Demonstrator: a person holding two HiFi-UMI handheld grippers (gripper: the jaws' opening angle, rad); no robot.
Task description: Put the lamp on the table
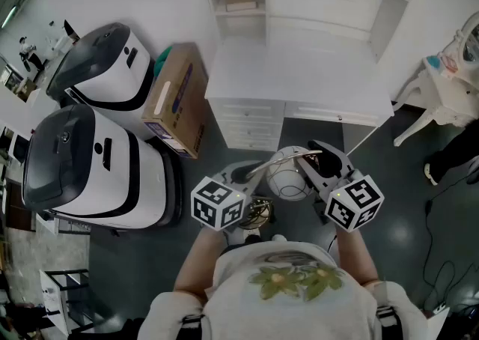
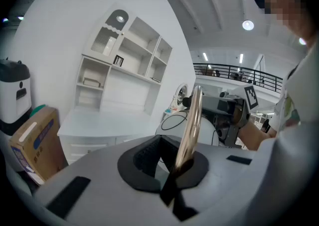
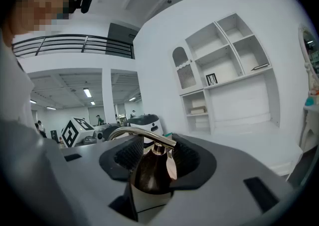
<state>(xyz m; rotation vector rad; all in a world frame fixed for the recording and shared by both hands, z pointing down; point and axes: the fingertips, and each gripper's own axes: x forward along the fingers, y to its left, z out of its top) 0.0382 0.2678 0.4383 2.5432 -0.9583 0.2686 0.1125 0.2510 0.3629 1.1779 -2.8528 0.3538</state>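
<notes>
In front of the white desk (image 1: pixel 299 80) and clear of its top, the lamp (image 1: pixel 289 175) is held level. Its brass arm (image 2: pixel 192 120) runs along the desk's front edge, globe rightward. The right gripper (image 3: pixel 152 160) clamps the lamp's dark cap (image 3: pixel 149 175), and the left gripper (image 2: pixel 173 169) pinches the arm.

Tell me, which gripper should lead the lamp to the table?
Probably right: the right gripper holds the lamp by its shade, nearer the table; the left gripper pinches the thin stem farther back.

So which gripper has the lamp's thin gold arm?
The left gripper, jaws shut on the thin gold arm; the right gripper instead clasps the wider dark cap.
</notes>
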